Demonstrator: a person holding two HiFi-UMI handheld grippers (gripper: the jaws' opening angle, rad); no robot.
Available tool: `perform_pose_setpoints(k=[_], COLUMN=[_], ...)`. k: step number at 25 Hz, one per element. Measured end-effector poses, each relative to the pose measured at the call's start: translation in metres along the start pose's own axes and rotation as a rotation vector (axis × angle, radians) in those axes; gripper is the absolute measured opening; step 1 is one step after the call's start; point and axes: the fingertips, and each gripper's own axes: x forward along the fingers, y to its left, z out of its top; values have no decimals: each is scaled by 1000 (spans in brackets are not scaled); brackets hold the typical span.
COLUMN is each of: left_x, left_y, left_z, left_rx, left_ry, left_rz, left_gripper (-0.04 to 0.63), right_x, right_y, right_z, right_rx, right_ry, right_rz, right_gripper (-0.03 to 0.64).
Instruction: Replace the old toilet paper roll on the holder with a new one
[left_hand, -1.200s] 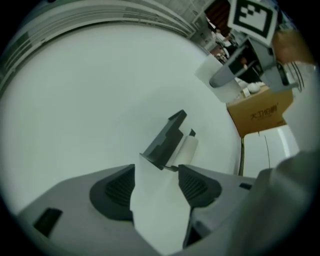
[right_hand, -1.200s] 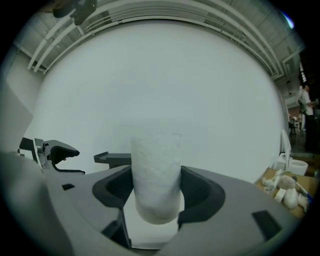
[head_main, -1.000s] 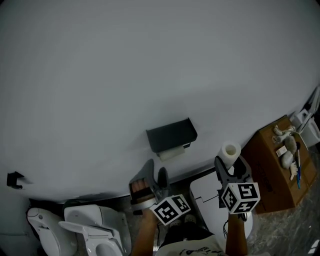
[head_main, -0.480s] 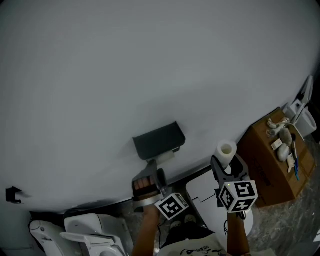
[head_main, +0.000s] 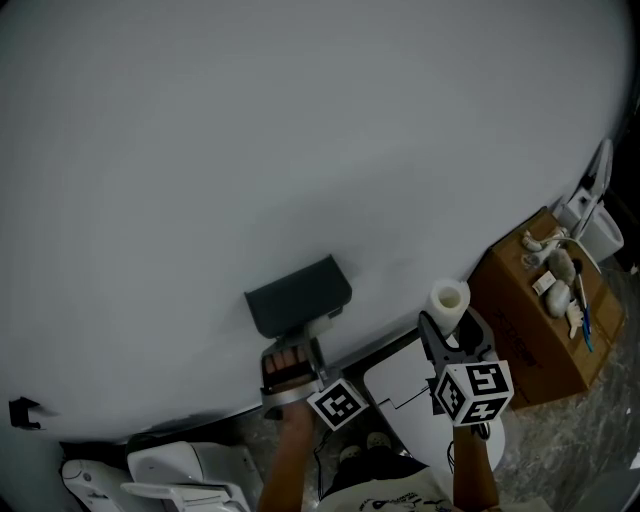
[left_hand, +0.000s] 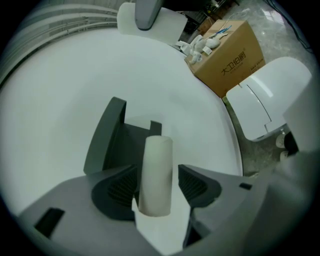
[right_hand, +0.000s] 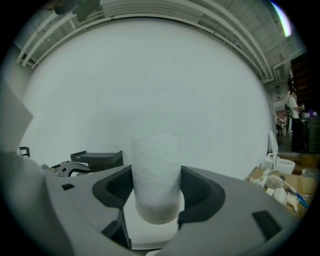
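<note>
While within right hand-held gripper (right_hand: 156, 186), roll (right_hand: 156, 155)

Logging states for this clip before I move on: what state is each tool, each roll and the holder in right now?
left tool: open, jaws either side of the old roll, not clamped.
old roll: nearly used up, at the holder, loose sheet hanging.
holder: on the wall, old roll not yet removed.
right tool: shut on the new roll.
new roll: full, held on end.
</note>
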Motion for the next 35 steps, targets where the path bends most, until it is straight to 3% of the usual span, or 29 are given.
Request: perform_pose_setpoints(k=[7, 12, 25, 32, 35], left_x=[5, 5, 12, 2, -7], left_y=[4, 3, 8, 7, 7], left_z=[4, 14, 103, 141, 151], left_rx=[46, 38, 121, 53, -39], left_ry=[12, -14, -174, -277, -339], left_rz=[33, 24, 81, 29, -3], left_gripper=[204, 201, 201, 201, 201], right_x=[6, 8, -3, -11, -13], right_y=[-5, -10, -48, -70, -74], right_z=[-4, -7, -11, -13, -13], right_rx=[4, 10, 21, 37, 39], right_ry=[9, 13, 21, 23, 22], right_rz=[-6, -15, -81, -125, -136], right_gripper=[293, 291, 292, 291, 291])
